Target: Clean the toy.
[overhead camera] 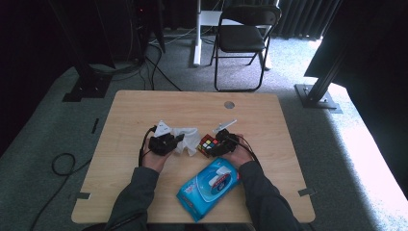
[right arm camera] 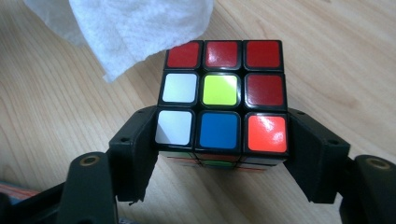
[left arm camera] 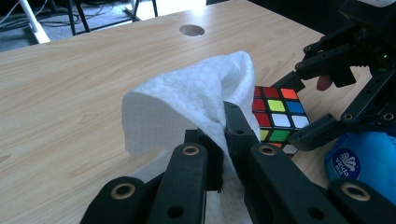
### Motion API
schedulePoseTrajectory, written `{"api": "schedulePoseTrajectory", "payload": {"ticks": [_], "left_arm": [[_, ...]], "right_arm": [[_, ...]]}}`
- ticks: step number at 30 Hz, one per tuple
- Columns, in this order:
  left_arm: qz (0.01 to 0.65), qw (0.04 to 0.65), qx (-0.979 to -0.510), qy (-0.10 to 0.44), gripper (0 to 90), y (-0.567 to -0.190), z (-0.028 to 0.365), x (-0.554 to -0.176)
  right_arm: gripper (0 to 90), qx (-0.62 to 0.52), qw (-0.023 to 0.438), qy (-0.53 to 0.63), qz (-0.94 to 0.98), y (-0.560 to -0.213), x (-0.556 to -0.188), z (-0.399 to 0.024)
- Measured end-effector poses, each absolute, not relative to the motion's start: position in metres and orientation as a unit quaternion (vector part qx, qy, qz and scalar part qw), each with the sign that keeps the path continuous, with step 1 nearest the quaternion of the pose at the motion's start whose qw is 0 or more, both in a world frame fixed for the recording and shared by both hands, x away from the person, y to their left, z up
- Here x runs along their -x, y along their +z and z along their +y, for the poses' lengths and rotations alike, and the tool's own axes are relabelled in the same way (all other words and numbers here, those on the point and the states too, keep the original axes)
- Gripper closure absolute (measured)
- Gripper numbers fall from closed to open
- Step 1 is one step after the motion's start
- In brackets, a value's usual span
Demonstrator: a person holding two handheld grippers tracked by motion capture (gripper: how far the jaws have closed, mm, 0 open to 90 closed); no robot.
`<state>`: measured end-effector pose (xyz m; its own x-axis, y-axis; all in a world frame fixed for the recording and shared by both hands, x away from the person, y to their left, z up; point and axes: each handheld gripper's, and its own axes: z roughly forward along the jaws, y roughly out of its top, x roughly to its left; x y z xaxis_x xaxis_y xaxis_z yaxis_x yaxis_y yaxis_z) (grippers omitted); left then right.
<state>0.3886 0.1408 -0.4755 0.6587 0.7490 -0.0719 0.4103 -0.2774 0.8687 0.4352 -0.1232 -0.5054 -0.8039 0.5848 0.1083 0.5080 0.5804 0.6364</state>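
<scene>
A white wipe [overhead camera: 190,138] [left arm camera: 187,102] lies bunched at the table's middle, and my left gripper [overhead camera: 179,139] [left arm camera: 224,126] is shut on a fold of it. Just to its right stands a Rubik's cube [overhead camera: 208,143] [right arm camera: 222,93] with a mixed top face of red, white, yellow, blue and orange squares. My right gripper [overhead camera: 214,144] [right arm camera: 222,135] has one jaw against each side of the cube's near row. In the left gripper view the cube [left arm camera: 278,116] sits behind the wipe. A corner of the wipe [right arm camera: 135,28] hangs beside the cube's far left edge.
A blue pack of wet wipes [overhead camera: 209,185] [left arm camera: 359,163] lies near the table's front edge, between the person's forearms. The wooden table [overhead camera: 144,110] has a round hole [overhead camera: 229,104] at the back. A folding chair [overhead camera: 243,33] stands beyond it.
</scene>
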Motion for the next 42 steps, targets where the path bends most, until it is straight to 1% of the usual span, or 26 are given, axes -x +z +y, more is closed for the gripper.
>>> {"api": "schedulePoseTrajectory", "payload": {"ticks": [3,20,24,42], "left_arm": [[0.372,0.472,-0.779,0.179,87.9,-0.4754,0.1407,-0.3888],[0.37,0.47,-0.781,0.178,87.9,-0.4759,0.1387,-0.3897],[0.371,0.471,-0.78,0.178,87.9,-0.4755,0.139,-0.3897],[0.371,0.473,-0.778,0.184,87.9,-0.4723,0.1418,-0.3902]], "right_arm": [[33.7,-0.298,0.066,0.334,0.892,-0.5032,-0.4346,-0.1219],[32.3,-0.298,0.051,0.336,0.892,-0.5069,-0.4367,-0.1232],[33.9,-0.287,0.061,0.334,0.896,-0.5054,-0.4345,-0.1217],[34.1,-0.283,0.072,0.358,0.887,-0.5029,-0.4316,-0.1279]]}}
